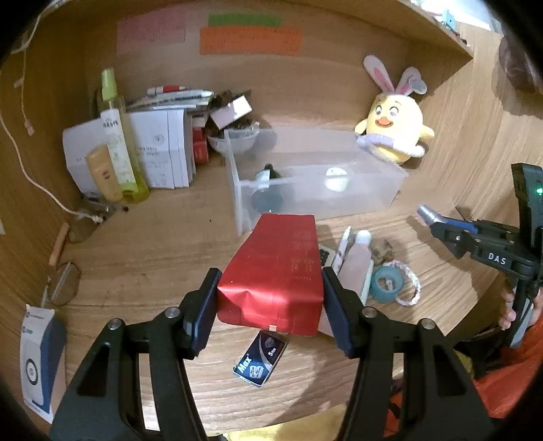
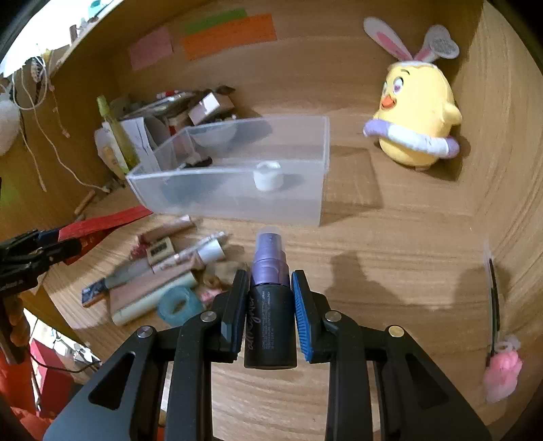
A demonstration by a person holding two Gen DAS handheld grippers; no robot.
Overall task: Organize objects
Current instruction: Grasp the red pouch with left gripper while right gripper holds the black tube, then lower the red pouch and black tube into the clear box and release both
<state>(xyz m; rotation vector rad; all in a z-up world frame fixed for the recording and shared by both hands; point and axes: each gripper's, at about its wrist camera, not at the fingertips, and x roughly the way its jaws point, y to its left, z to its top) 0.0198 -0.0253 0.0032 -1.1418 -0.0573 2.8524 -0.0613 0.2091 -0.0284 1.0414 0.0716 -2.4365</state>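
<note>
The red pouch (image 1: 271,274) hides part of the blue packet (image 1: 260,359) and the tube (image 1: 354,261) beneath it. Print on the sticky notes (image 1: 249,40) is too blurred to read. The frosted bin (image 2: 237,176) veils its dark contents. The pink charm (image 2: 502,376) is blurred near the picture's edge.

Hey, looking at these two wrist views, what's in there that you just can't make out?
- Dark item in the clear bin, left wrist view: frosted wall blurs it.
- Small box, left wrist view: its far end is hidden under the red pouch in the left claw.
- Notes on the back panel, right wrist view: writing too small.
- Spray bottle in the right claw: fine label print too small.
</note>
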